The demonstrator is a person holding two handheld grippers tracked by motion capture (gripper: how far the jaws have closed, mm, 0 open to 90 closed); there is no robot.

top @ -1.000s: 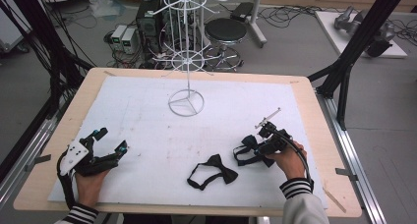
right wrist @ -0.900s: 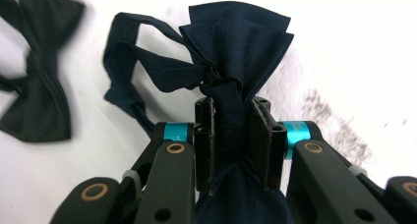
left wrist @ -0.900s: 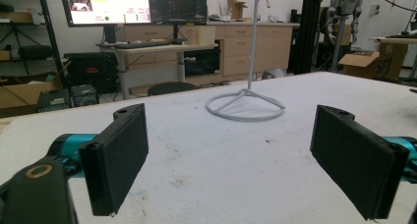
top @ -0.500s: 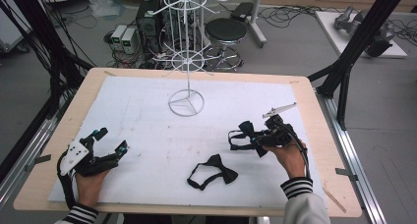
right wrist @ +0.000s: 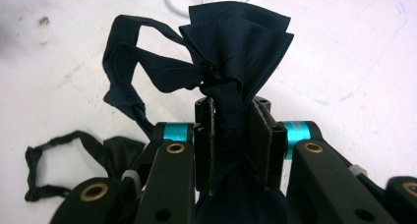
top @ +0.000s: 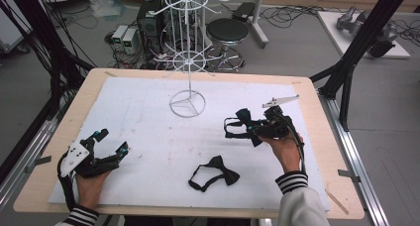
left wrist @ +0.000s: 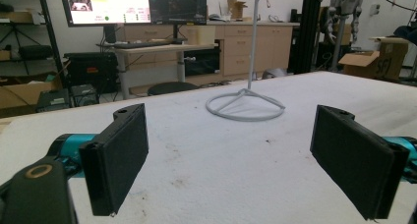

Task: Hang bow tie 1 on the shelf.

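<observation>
My right gripper is shut on a dark bow tie, lifted off the white mat at the right. In the right gripper view the pads clamp the bow tie at its middle, and its strap loops off to the left. A second black bow tie lies flat on the mat near the front, seen lower left as the second bow tie. At the front left my left gripper rests open on the mat, nothing between its pads. A white wire display stand rises at the back centre.
The stand's ring base sits on the white mat, ahead of the left gripper. A wooden table edge borders the mat. Beyond the table are a black stool, cables and black frame posts.
My right gripper has lifted the bow tie off the mat and carried it up and away from the front edge. The left gripper and the second bow tie have stayed put.
</observation>
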